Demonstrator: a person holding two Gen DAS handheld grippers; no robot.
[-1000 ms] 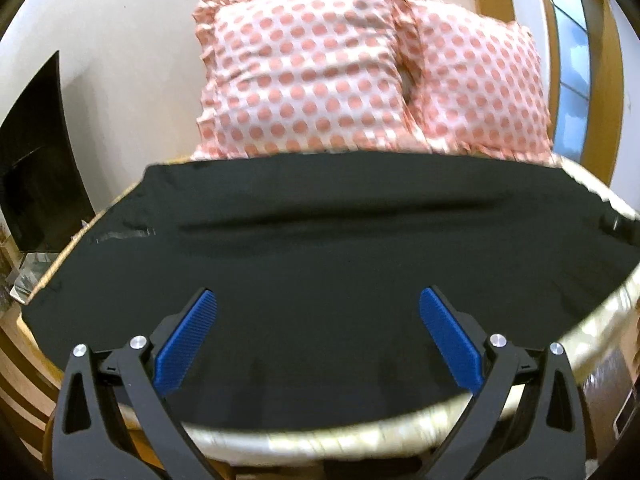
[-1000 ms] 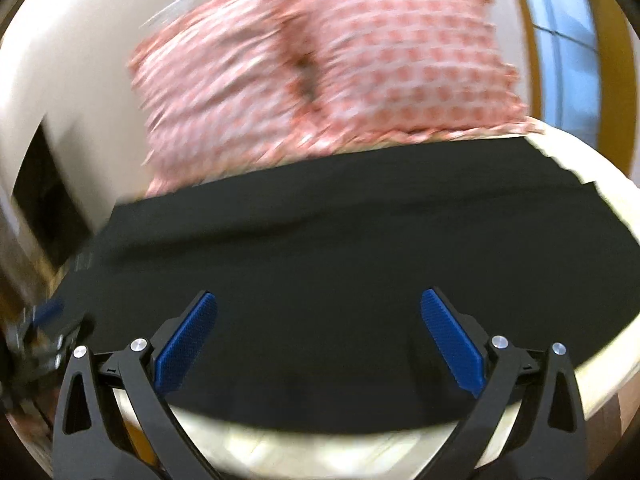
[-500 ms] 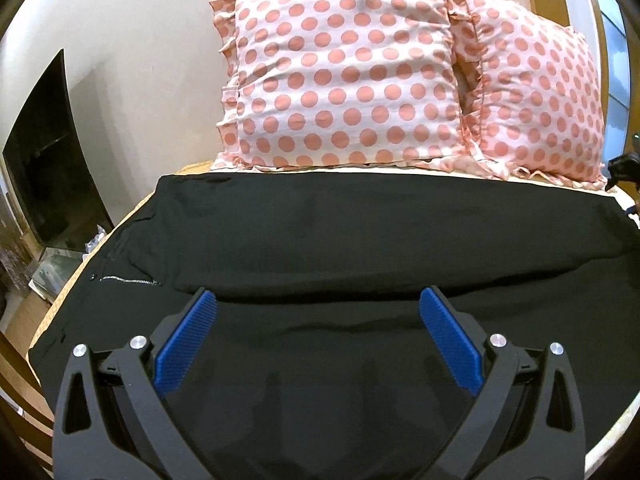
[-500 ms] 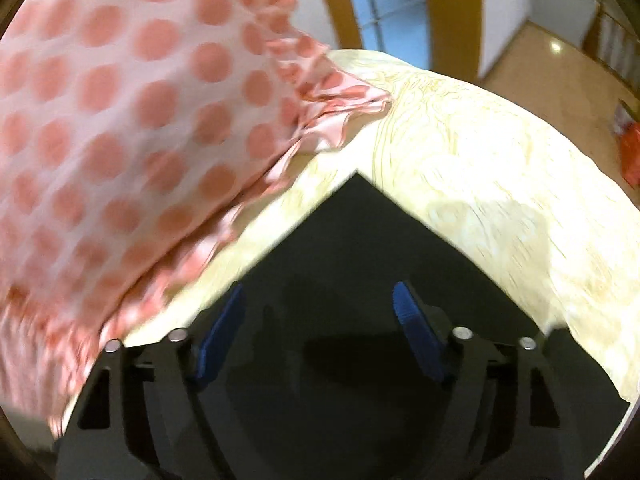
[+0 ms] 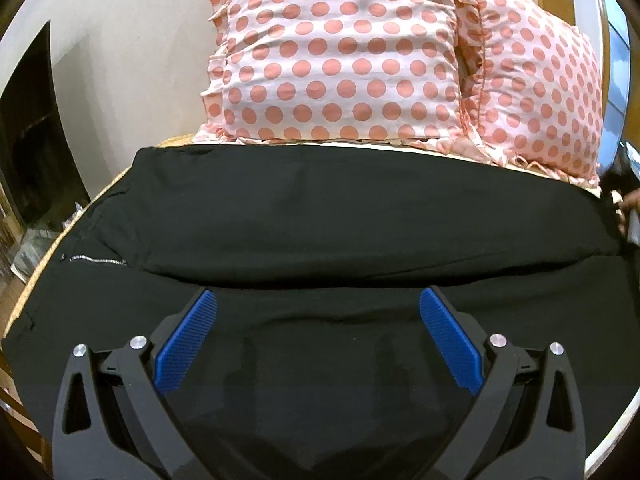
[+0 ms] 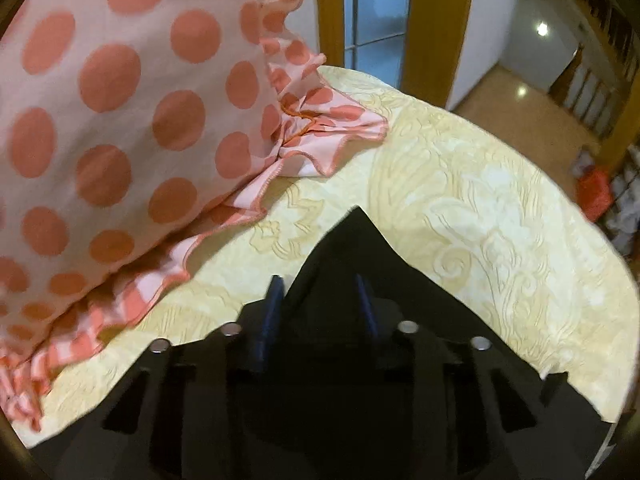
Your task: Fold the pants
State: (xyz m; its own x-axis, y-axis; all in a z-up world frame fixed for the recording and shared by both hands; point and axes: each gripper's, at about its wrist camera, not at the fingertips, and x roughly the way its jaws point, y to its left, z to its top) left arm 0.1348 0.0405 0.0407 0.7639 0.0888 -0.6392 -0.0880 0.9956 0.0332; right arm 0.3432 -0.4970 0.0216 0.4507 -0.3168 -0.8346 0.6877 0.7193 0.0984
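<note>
Scanning for writing: none readable in either view.
Left wrist, pants: black pants (image 5: 320, 216) of smooth matte cloth spread across the bed, one leg lying over the other along a long soft fold; a short silvery zip (image 5: 94, 259) shows at the left.
Left wrist, gripper: left gripper (image 5: 318, 336) hovers over the cloth, its ribbed blue pads (image 5: 186, 346) spread wide, holding nothing.
Left wrist, backdrop: two frilled pillows (image 5: 340, 60), white with coral dots, stand behind the pants.
Right wrist, gripper: right gripper (image 6: 320, 312) has its jaws drawn close on a pointed corner of the pants (image 6: 352, 248).
Right wrist, surface: cream bedspread (image 6: 480, 216) with raised floral scrollwork; a pillow frill (image 6: 320, 136) rests on it near the corner.
</note>
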